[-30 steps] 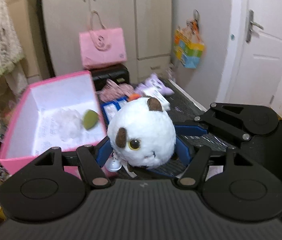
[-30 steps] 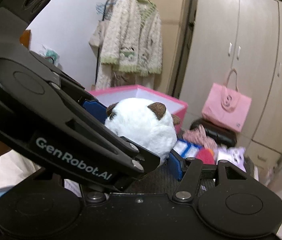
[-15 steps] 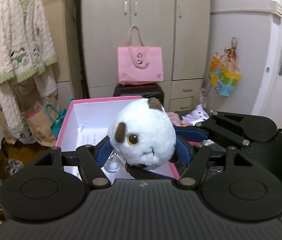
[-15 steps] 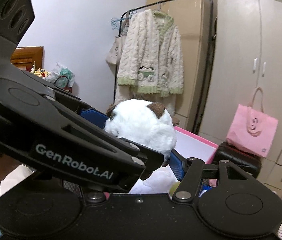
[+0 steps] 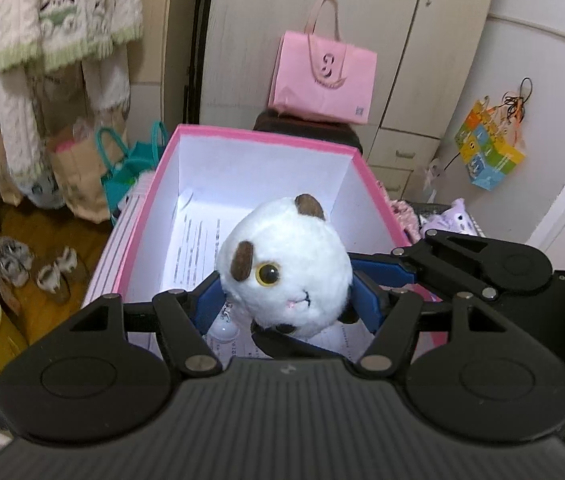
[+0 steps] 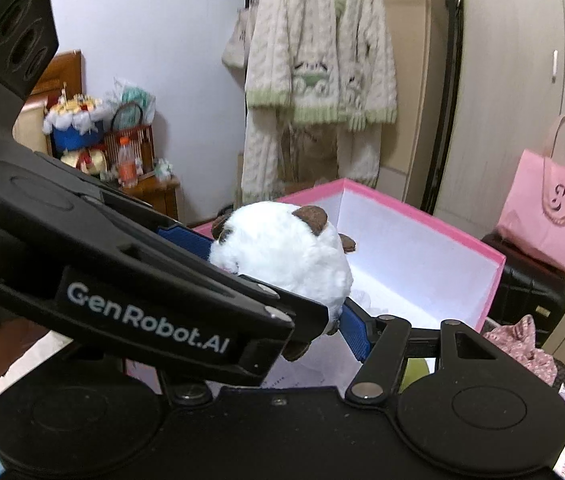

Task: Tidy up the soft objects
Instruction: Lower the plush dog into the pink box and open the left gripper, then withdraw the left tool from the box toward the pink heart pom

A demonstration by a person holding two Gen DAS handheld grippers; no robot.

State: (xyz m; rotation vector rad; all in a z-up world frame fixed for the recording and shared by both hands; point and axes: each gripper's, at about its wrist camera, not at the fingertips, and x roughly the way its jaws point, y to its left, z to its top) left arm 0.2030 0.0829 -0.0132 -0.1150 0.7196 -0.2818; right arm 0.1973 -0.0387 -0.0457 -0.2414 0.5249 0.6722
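Observation:
A round white plush toy with brown ears and a yellow eye hangs over the near end of an open pink box. My left gripper is shut on it, a blue pad pressing each side. My right gripper comes in from the right and also grips the toy, with one blue finger behind it and another beneath. A small clear charm dangles from the toy. The white box interior holds printed paper and a green soft piece, mostly hidden.
A pink handbag sits on a black suitcase behind the box. A knitted cardigan hangs at the left. A purple plush and pink fabric lie right of the box. Slippers and paper bags stand on the floor at left.
Both grippers have carried the plush toy leftwards together, from over the dark table beside the box to above the box's open inside. The grip looks unchanged.

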